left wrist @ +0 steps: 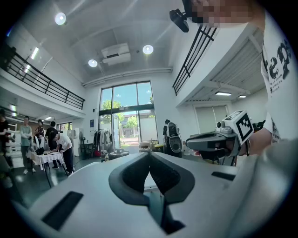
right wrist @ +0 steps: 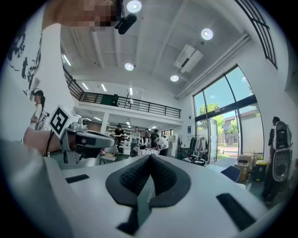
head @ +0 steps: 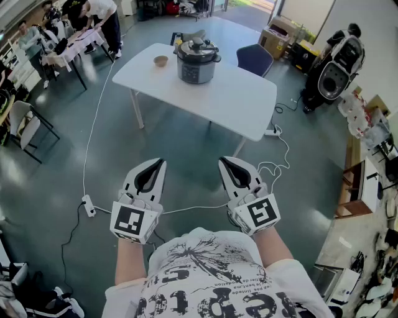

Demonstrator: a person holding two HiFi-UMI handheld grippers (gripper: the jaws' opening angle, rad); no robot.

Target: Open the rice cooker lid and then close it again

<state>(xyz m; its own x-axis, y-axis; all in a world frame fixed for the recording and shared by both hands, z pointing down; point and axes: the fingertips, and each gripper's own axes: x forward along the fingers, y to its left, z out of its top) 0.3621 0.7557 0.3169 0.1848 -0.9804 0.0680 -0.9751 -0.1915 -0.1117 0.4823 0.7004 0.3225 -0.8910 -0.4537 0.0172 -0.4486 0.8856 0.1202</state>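
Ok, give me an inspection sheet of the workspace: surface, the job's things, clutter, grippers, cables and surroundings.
Surface: white table, standing well ahead of the person.
Job's things: rice cooker upright on the table, lid closed.
Clutter: small bowl on the table, apart from the cooker, on its left in the head view.
Grippers: left gripper and right gripper both shut, empty, held level, nowhere near the table.
Cables: white cable crosses the floor to a power strip; a second strip lies by the table's right end.
Surroundings: blue chair behind the table; people at another table; cardboard box.
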